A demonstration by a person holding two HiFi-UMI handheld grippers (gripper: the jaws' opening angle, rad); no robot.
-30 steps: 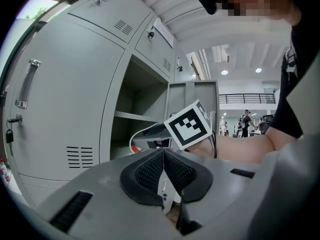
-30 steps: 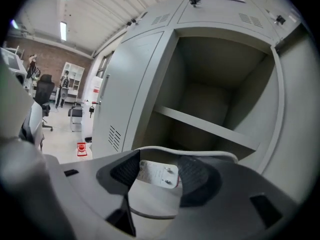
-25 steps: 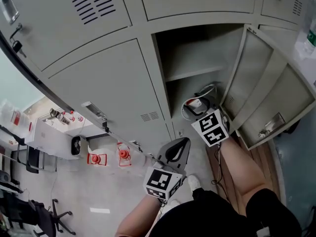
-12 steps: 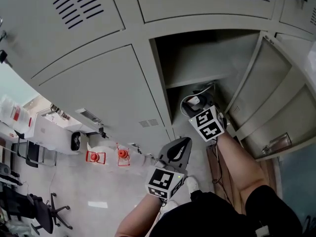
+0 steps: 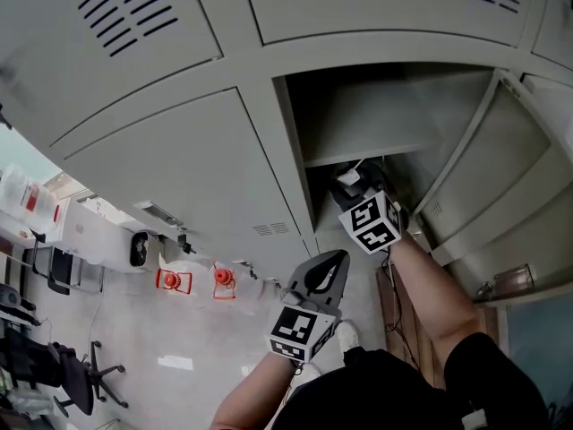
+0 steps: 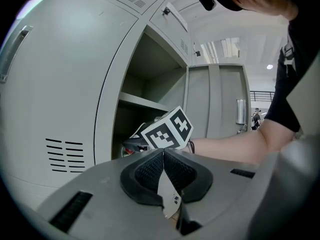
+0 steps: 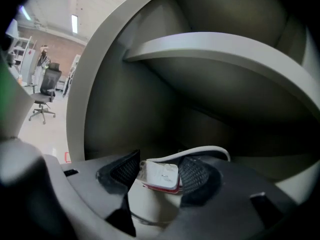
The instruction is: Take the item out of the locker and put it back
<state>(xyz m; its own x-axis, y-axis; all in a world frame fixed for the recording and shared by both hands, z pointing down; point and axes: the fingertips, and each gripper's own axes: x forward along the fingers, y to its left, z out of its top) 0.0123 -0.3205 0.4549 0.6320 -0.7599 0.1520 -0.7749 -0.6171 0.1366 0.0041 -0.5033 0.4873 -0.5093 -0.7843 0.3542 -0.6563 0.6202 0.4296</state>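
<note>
Inside the locker (image 5: 376,119), right gripper (image 7: 160,170) grips a white item (image 7: 161,177), plain only in its view; left gripper (image 6: 163,154) closed.

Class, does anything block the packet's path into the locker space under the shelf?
Nothing visible does. The right tool grips the white packet at the opening, the door stands swung aside, and the dim space under the shelf looks bare.

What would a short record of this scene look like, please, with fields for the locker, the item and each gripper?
locker: door open, shelf inside
item: white and red pack with a white cable
right gripper: shut on the pack, reaching into the locker below the shelf
left gripper: fingers together, nothing held, outside the locker
</note>
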